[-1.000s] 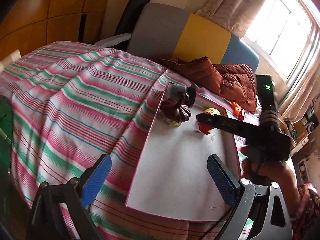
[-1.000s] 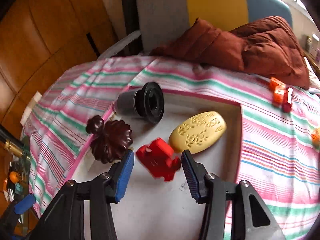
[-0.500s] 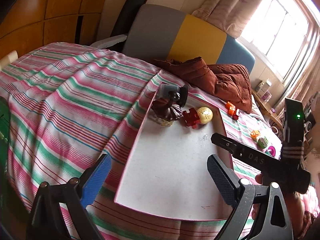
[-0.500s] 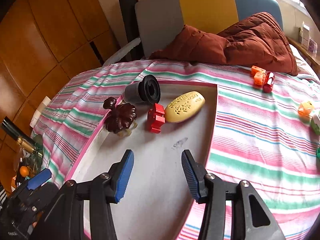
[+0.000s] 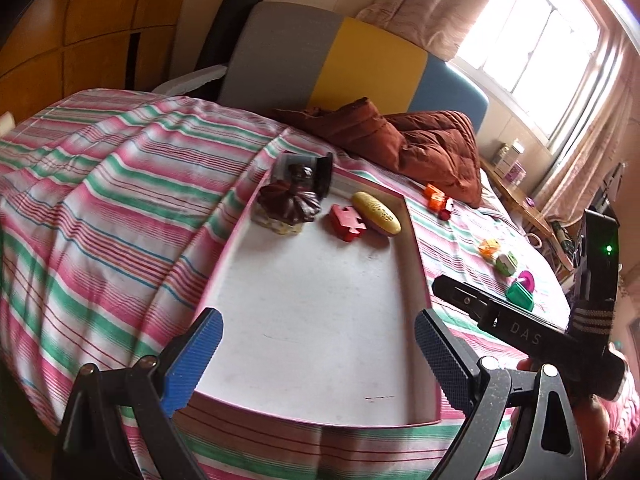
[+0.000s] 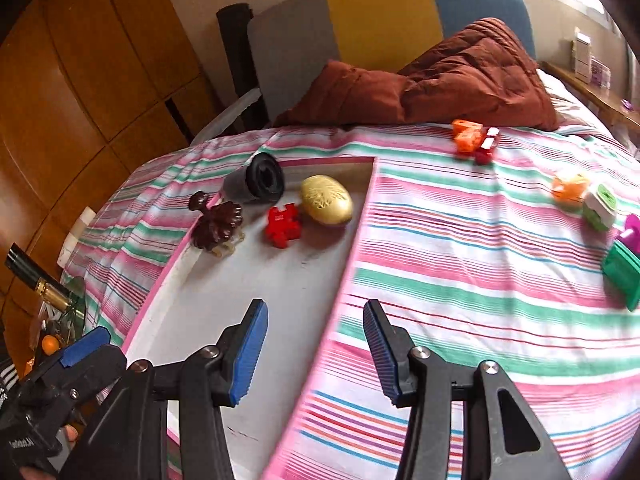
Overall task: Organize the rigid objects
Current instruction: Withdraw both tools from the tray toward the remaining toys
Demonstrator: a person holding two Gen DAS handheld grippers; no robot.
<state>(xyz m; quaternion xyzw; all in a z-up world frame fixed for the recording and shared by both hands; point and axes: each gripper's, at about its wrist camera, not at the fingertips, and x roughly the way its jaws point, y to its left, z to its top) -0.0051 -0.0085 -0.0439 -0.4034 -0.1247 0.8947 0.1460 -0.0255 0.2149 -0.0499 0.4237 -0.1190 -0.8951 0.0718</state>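
Note:
A white tray with a pink rim [image 5: 304,312] [image 6: 248,300] lies on the striped bed. At its far end lie a red puzzle-shaped piece [image 5: 346,222] [image 6: 283,220], a yellow oval [image 5: 376,213] [image 6: 326,199], a dark brown flower-shaped lid [image 5: 288,202] [image 6: 218,226] and a black-and-grey cylinder [image 5: 308,168] [image 6: 256,180]. My left gripper [image 5: 318,356] is open and empty over the tray's near end. My right gripper [image 6: 316,352] is open and empty above the tray's right rim; it also shows in the left wrist view [image 5: 520,328].
Loose toys lie on the bedspread right of the tray: orange and red blocks [image 6: 474,142] [image 5: 438,200], an orange piece [image 6: 570,186], a green-and-white piece [image 6: 600,206], a green and magenta piece [image 6: 626,256] [image 5: 520,290]. A brown quilt [image 6: 440,80] lies against the headboard.
My right gripper let go of the red piece on the tray, then drew back and swung right. My left gripper shifted slightly.

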